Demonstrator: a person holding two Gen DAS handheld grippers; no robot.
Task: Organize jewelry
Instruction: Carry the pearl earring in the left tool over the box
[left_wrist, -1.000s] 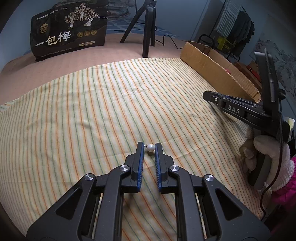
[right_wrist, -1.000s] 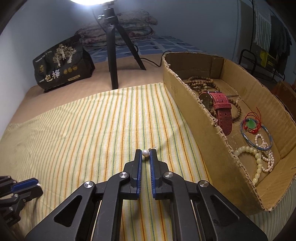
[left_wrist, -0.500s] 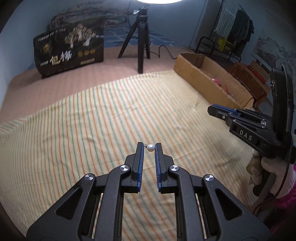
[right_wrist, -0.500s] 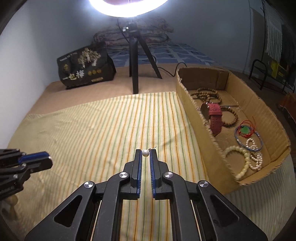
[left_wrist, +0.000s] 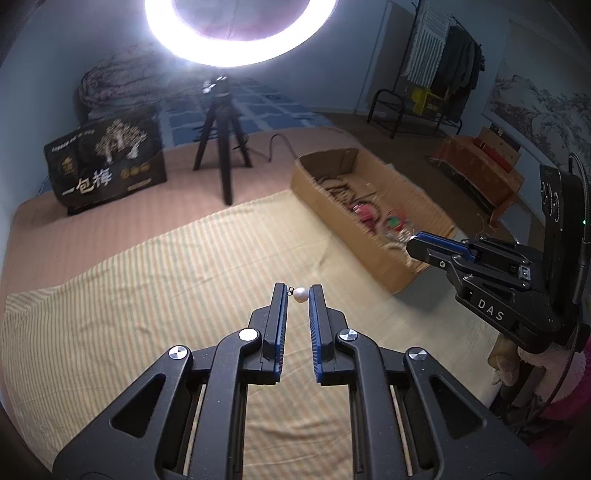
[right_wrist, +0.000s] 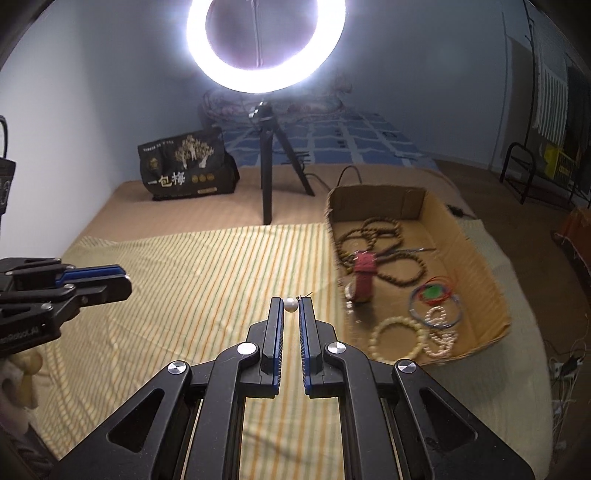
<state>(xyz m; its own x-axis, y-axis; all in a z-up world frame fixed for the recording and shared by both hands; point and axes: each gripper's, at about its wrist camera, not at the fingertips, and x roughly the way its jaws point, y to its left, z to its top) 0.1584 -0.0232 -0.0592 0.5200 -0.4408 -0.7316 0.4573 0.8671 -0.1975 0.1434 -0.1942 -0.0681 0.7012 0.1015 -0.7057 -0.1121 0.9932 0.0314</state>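
My left gripper (left_wrist: 298, 293) is shut on a white pearl earring (left_wrist: 300, 295), held high above the striped cloth (left_wrist: 166, 280). My right gripper (right_wrist: 291, 305) is shut on a second white pearl earring (right_wrist: 290, 305) whose thin hook sticks out to the right. Both are lifted well off the bed. An open cardboard box (right_wrist: 476, 243) lies to the right, holding wooden bead strands (right_wrist: 373, 236), a red-strap watch (right_wrist: 362, 275), a blue bangle (right_wrist: 436, 306) and pearl bracelets (right_wrist: 399, 339). The right gripper also shows in the left wrist view (left_wrist: 439, 253), near the box's front corner.
A ring light (right_wrist: 255, 40) on a black tripod (right_wrist: 266, 173) stands behind the cloth. A black printed bag (right_wrist: 184, 166) stands at the back left. A clothes rack (left_wrist: 439, 74) and a low red table (left_wrist: 480, 166) are off to the right. The left gripper shows at the left of the right wrist view (right_wrist: 92, 280).
Both grippers have risen and tilted up, each still pinching its pearl earring. The bed and box now look farther away, and the ring light has come into view.
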